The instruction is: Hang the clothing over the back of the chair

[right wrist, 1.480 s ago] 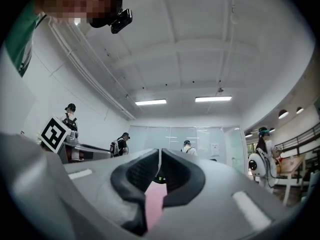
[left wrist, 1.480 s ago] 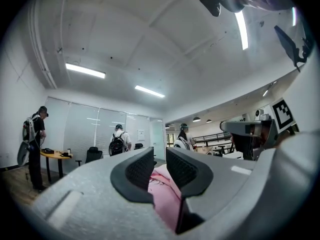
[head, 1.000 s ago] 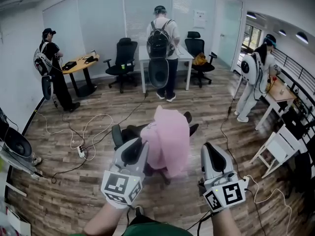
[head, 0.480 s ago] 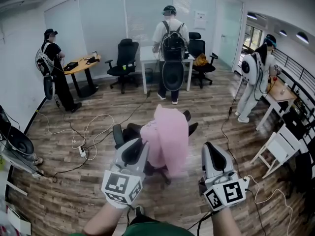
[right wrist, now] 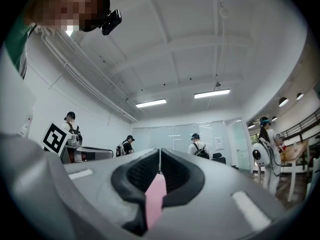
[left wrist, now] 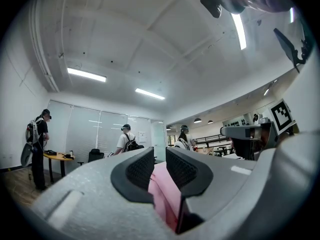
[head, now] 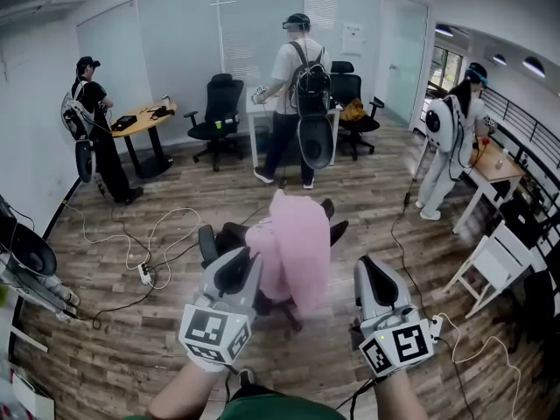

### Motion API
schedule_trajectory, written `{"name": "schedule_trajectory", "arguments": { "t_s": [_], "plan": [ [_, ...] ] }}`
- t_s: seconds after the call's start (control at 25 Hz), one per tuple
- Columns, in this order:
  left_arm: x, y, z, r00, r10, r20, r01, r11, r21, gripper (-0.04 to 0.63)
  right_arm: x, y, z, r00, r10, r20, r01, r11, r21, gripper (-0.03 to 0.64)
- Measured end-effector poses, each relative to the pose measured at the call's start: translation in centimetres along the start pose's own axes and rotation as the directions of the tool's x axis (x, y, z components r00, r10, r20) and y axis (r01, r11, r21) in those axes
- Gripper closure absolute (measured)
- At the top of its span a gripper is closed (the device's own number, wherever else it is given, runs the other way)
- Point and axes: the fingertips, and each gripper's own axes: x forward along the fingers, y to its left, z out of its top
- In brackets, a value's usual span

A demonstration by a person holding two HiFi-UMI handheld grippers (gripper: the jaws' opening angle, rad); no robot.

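A pink garment (head: 293, 248) hangs draped over the back of a black office chair (head: 226, 234) in the middle of the wooden floor. My left gripper (head: 236, 271) is held at the garment's left edge. Its jaws stand a narrow gap apart, and in the left gripper view the pink cloth (left wrist: 162, 194) shows through that gap below the left gripper (left wrist: 160, 166) tips. My right gripper (head: 371, 274) hovers to the right of the garment, apart from it and shut. In the right gripper view the right gripper (right wrist: 160, 164) has its pads together, with a pink strip (right wrist: 155, 199) visible in the slot beneath them.
A person with a backpack (head: 296, 94) stands at the white desk behind the chair. Another person (head: 92, 121) is at the left wall and a third (head: 451, 138) at the right. Cables (head: 157, 234) and a power strip (head: 144, 272) lie on the floor at the left. White furniture (head: 494, 261) stands at the right.
The person with the backpack has stepped right and turned sideways. Both grippers and the pink garment stay where they were.
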Motion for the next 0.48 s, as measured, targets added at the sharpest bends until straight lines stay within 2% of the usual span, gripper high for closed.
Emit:
{"name": "schedule_trajectory", "arguments": {
  "t_s": [0.48],
  "plan": [
    [0.5,0.99,-0.25,1.0,0.005,0.004,-0.005,1.0,-0.003,0.514,0.94,0.14,-0.33,1.0,0.004,0.001,-0.004,1.0,0.0,0.603]
  ]
}}
